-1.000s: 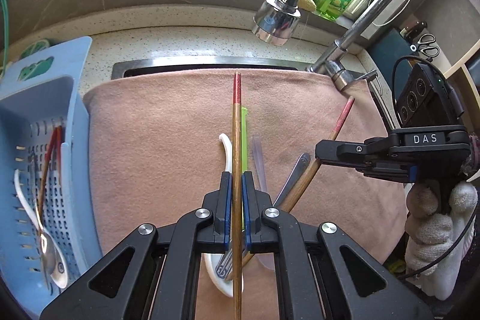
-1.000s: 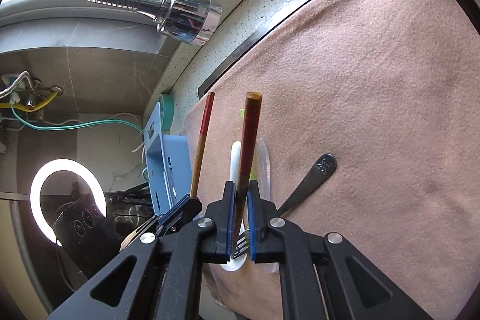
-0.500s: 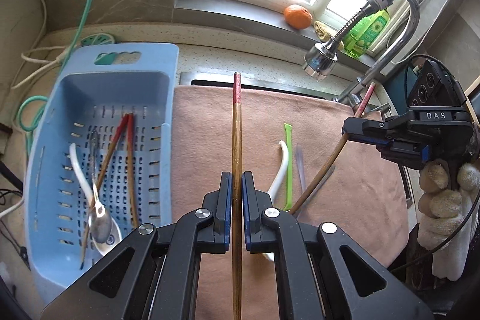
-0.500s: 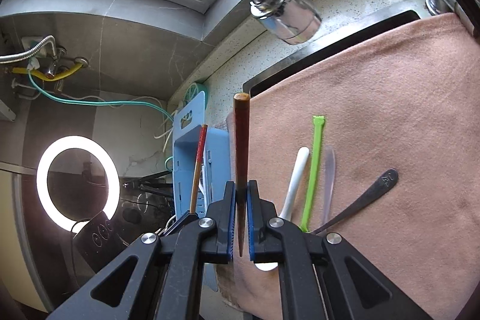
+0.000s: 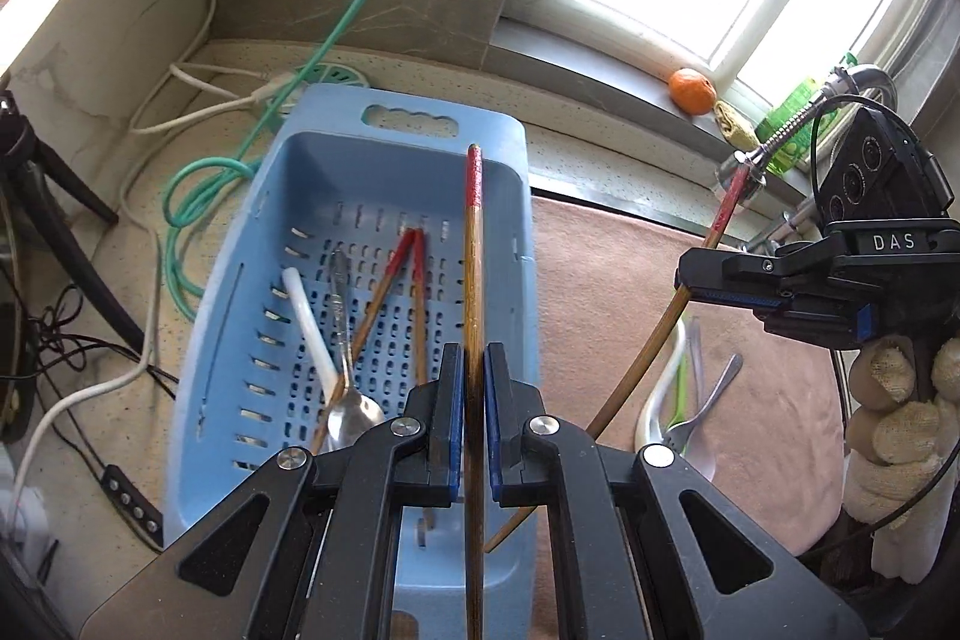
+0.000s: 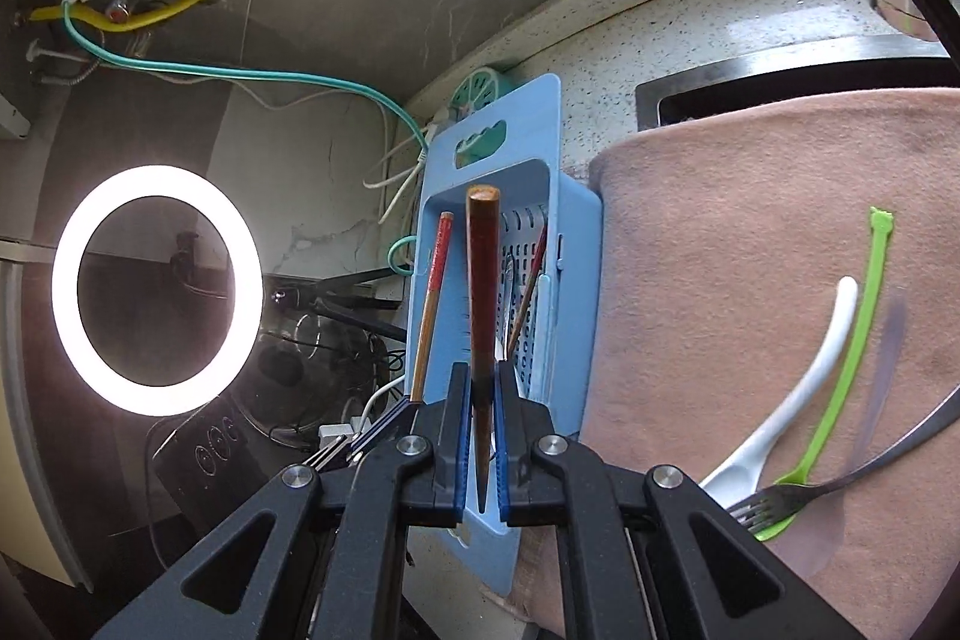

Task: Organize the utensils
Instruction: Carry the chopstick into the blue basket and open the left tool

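**Two chopsticks carried toward the blue basket**

Each set of fingers was clamped on one chopstick. The left gripper (image 5: 474,421) held its chopstick (image 5: 473,280) directly above the blue basket (image 5: 240,316), long axis along the basket's length. The right gripper (image 6: 479,439) held its chopstick (image 6: 481,280) nearer the basket's right wall, over the pink cloth (image 5: 612,292). The basket's right half looked free.

Both grippers are black plastic; the left gripper (image 5: 474,382) has blue pads and silver screws; the right gripper (image 6: 482,394) matches, its body stamped "DAS" in white; a black cable trails; a cream knitted glove (image 5: 894,400) covers the hand.
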{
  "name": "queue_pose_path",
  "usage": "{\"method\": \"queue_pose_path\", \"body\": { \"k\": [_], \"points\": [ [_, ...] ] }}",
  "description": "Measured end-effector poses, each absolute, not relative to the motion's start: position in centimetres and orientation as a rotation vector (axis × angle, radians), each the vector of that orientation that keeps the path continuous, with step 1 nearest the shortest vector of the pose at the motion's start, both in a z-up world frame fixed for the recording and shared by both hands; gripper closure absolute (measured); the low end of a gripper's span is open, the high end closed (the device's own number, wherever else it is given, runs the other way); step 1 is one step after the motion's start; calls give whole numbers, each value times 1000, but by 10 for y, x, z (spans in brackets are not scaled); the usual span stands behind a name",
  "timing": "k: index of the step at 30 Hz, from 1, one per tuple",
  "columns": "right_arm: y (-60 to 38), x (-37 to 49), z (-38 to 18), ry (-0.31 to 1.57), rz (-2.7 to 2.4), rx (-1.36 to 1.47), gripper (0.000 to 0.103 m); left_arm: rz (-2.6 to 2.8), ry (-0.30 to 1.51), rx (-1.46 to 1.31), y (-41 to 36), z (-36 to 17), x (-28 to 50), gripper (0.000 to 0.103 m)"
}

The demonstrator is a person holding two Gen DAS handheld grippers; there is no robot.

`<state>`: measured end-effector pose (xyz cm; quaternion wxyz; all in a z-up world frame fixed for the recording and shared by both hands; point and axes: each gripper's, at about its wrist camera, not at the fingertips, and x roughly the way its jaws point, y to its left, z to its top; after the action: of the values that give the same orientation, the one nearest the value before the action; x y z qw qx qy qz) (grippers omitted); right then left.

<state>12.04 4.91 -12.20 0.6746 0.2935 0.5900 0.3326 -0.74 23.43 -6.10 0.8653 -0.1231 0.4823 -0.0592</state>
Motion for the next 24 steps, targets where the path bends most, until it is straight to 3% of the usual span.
{"method": "queue_pose_path", "body": {
  "k": [15,24],
  "points": [
    [126,127,-145,1389,757,455,97,-67,999,-333,272,-78,4,98],
    [136,125,-140,1360,747,356,90,-60,995,-342,276,-81,5,97]
  ]
}}
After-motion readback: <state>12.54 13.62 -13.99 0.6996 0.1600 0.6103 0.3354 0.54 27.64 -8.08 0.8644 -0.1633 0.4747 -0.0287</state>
